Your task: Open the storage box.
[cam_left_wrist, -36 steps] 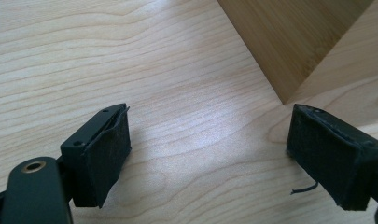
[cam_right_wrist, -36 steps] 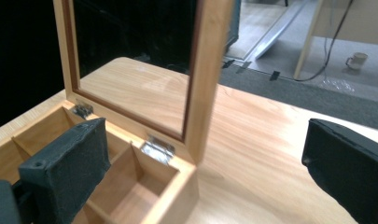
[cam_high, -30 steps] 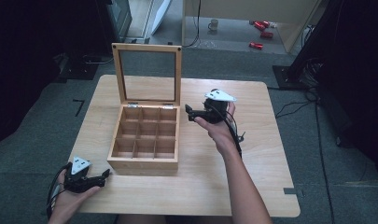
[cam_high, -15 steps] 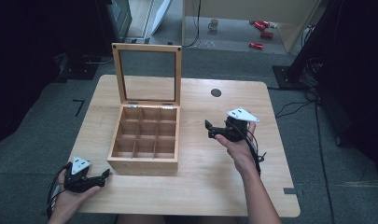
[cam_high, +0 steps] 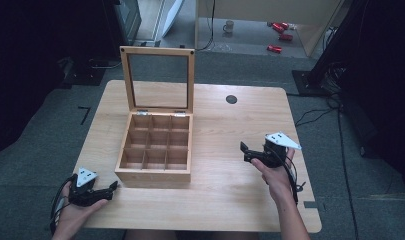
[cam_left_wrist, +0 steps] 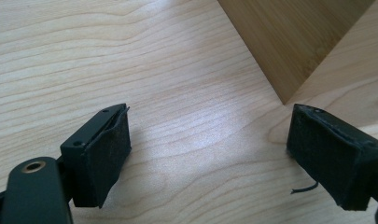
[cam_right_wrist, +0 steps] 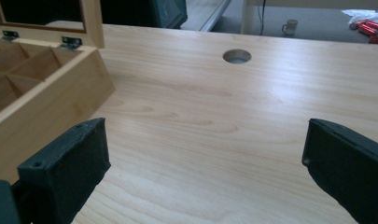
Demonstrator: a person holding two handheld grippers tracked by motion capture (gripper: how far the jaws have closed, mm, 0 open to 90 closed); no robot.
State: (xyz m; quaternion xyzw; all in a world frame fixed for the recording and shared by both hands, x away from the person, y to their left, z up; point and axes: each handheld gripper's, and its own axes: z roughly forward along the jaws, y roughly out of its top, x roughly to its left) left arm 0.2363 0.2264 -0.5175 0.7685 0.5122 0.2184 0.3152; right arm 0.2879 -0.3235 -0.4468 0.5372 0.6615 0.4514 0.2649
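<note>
An open wooden box sits mid-tabletop; the left gripper and right gripper flank it, jaws wide, empty.

Table: pale wood, with fine wavy grain lines, a little yellow under the light.
Round hole in the table: dark grey inside.
Box: warm honey-brown wood, a bit darker than the table; the dividers have the same colour.
Lid: same brown frame around a clear pane.
Hinges: silver metal.
My left gripper: black, with a light grey plate on top.
My right gripper: black also, its plate almost white.
Pads: matte black, rough at the edges.
Floor: grey-green carpet.
Mug on the far floor: white.
Small things near it: red.
</note>
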